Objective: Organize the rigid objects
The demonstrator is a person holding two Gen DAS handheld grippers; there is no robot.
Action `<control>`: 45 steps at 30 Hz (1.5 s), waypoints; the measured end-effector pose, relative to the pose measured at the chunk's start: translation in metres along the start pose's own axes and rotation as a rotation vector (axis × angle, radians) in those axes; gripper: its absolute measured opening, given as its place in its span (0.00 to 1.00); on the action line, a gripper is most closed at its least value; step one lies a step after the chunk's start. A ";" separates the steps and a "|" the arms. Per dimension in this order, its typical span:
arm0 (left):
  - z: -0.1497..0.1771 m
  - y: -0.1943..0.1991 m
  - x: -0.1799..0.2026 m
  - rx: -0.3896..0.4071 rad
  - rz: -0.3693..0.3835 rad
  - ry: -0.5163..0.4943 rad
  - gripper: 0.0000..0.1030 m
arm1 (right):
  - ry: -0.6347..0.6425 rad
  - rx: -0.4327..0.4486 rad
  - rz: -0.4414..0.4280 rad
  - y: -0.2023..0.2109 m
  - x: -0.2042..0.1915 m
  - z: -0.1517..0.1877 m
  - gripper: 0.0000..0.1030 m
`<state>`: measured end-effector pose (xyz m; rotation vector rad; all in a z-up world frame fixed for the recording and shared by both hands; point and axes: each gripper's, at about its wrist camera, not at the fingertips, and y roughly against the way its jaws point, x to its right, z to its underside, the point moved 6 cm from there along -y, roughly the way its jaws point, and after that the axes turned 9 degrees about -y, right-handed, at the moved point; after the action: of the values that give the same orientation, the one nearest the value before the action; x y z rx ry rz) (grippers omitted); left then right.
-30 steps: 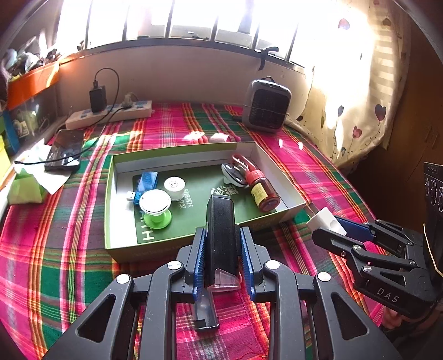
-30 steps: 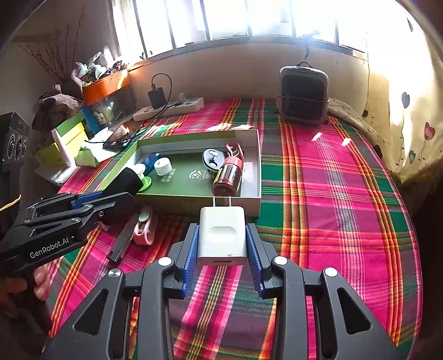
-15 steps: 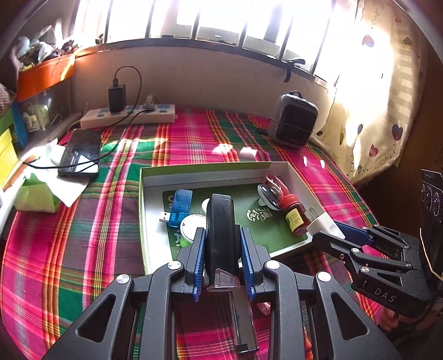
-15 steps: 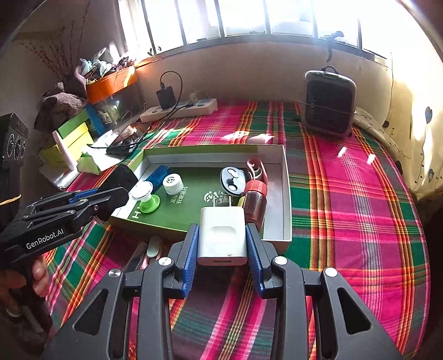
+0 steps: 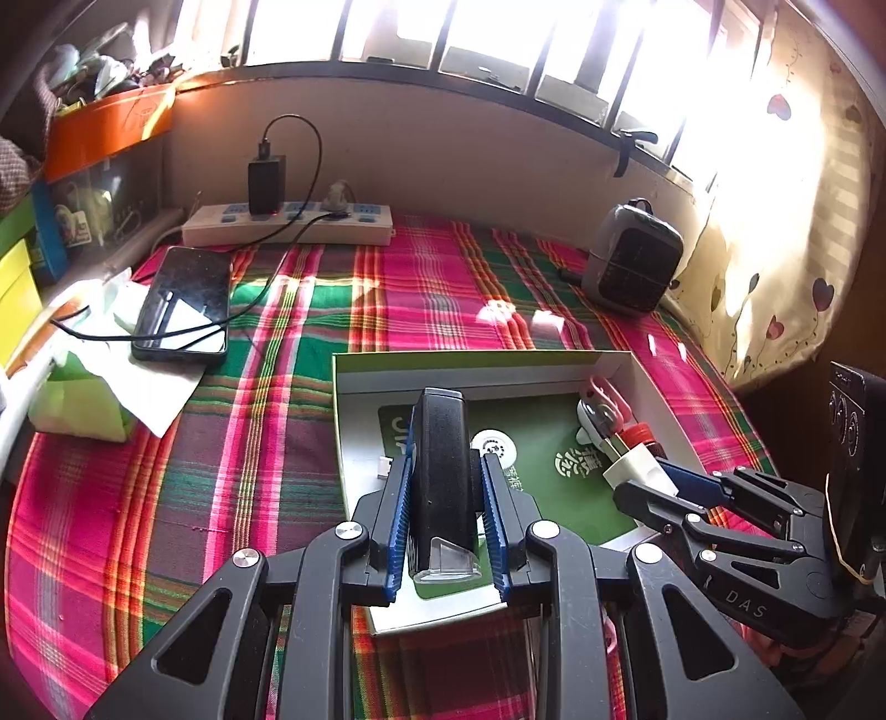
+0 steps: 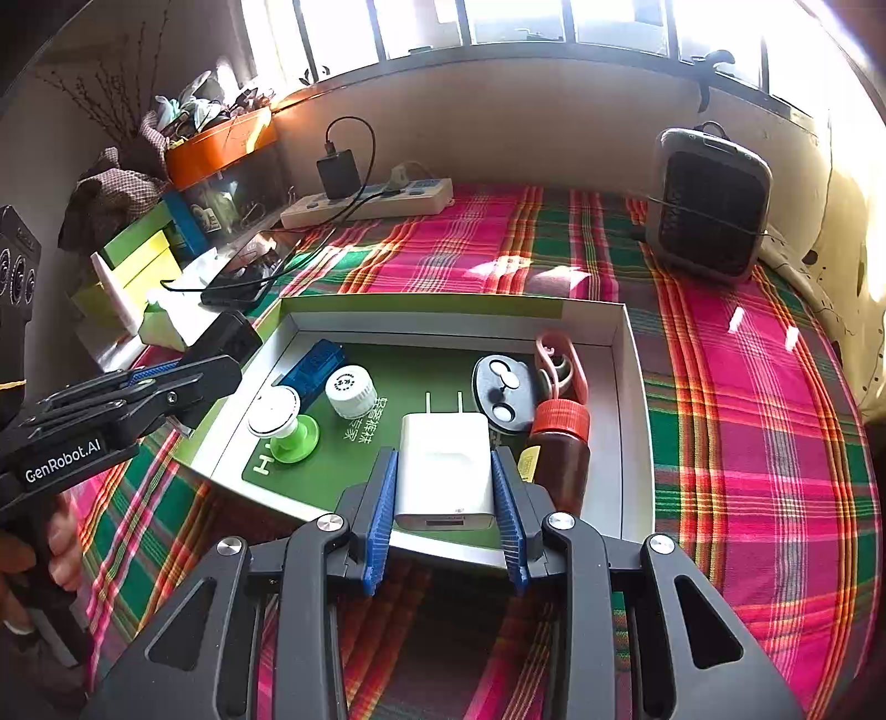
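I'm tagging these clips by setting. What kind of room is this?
Most likely a lived-in home room, perhaps a bedroom: a plaid cloth covers the surface under a barred window, with a heart-print curtain, a power strip and a charging phone.

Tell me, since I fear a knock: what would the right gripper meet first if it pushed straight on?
The right gripper holds a white charger over the box. Its prongs lead, so they would probably meet the box's green floor or far wall first; the red-capped bottle lies just right of that line. Depth is unclear.
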<state>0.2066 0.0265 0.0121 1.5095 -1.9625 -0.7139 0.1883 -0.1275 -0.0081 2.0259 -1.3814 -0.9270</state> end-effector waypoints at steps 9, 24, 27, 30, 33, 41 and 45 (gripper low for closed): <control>-0.006 -0.012 -0.003 -0.010 0.005 0.002 0.23 | 0.010 -0.033 -0.003 -0.021 -0.002 0.000 0.34; -0.015 -0.026 0.011 -0.025 0.032 -0.016 0.23 | 0.047 -0.032 0.063 -0.033 0.004 0.002 0.34; -0.017 -0.029 0.015 -0.028 0.038 -0.021 0.23 | 0.047 -0.031 0.065 -0.033 0.005 0.002 0.34; -0.019 -0.031 0.021 -0.029 0.046 -0.029 0.23 | 0.049 -0.026 0.084 -0.034 0.007 0.001 0.34; -0.022 -0.034 0.026 -0.033 0.058 -0.029 0.23 | 0.046 -0.025 0.093 -0.034 0.009 0.001 0.34; -0.027 -0.045 0.041 -0.050 0.068 -0.050 0.23 | 0.035 -0.016 0.095 -0.034 0.012 0.001 0.34; -0.028 -0.051 0.047 -0.062 0.064 -0.061 0.23 | 0.035 -0.007 0.090 -0.033 0.012 0.001 0.34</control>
<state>0.2513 -0.0326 0.0010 1.3973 -2.0053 -0.7949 0.2099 -0.1273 -0.0359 1.9480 -1.4358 -0.8520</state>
